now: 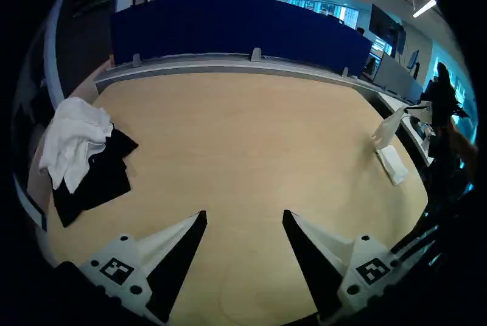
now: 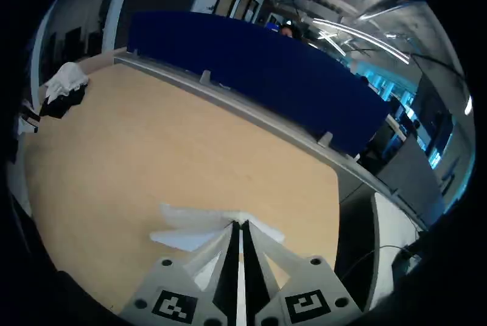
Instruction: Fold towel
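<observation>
The fingers of the left gripper (image 1: 244, 213) are spread wide apart, holding nothing, over the bare middle of a wooden table (image 1: 243, 131). The fingers of the right gripper (image 2: 240, 224) are pressed together, pinching the edge of a white towel (image 2: 189, 228) near the table's right corner.

The left gripper view shows the towel (image 1: 392, 165) from afar at the table's right edge, well apart from its own fingers, one end lifted off the tabletop. The right gripper view shows the towel up close, fanning out to both sides of the fingertips.

At the table's left edge lies a heap of white cloth (image 1: 73, 137) on black cloth (image 1: 100, 180). A blue partition (image 1: 237, 28) lines the table's far side.
</observation>
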`<action>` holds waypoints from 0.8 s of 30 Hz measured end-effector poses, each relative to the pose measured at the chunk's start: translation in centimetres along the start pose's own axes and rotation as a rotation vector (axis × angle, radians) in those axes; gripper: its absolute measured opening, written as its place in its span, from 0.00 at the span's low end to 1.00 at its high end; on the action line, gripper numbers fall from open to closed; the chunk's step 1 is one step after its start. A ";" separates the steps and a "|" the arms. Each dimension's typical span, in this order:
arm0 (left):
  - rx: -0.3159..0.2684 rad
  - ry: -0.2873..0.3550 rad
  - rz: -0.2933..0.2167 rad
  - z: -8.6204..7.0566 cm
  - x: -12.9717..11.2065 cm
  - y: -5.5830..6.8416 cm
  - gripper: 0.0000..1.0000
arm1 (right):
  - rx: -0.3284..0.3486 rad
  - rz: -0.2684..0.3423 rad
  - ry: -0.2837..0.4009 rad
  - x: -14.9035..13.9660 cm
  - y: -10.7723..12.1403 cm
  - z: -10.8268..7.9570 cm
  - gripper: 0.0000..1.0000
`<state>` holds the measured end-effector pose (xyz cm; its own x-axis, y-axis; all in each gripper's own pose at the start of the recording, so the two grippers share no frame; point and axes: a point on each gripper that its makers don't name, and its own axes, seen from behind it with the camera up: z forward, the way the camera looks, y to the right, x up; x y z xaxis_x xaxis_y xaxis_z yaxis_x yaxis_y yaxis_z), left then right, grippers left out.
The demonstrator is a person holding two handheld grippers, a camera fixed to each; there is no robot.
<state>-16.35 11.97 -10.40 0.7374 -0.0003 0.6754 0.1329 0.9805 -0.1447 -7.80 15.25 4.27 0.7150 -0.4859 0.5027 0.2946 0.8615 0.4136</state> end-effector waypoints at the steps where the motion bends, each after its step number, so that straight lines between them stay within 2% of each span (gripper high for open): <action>1: -0.001 0.000 0.001 0.0 0.0 0.1 0.92 | -0.005 0.005 -0.005 -0.4 0.1 -0.2 0.03; 8: -0.007 -0.002 0.010 0.1 -0.1 0.4 0.92 | -0.039 0.054 -0.053 -4.3 0.9 -1.9 0.03; 15: -0.011 -0.007 0.016 0.5 -0.4 0.5 0.92 | -0.071 0.100 -0.131 -9.4 1.3 -3.1 0.03; 24: -0.011 -0.014 0.027 0.6 -0.4 0.5 0.92 | -0.105 0.170 -0.203 -14.6 1.6 -3.8 0.03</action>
<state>-16.95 12.58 -10.34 0.7314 0.0286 0.6814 0.1206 0.9779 -0.1706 -15.39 24.30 -5.26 0.6215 -0.3437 0.7040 0.2529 0.9385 0.2350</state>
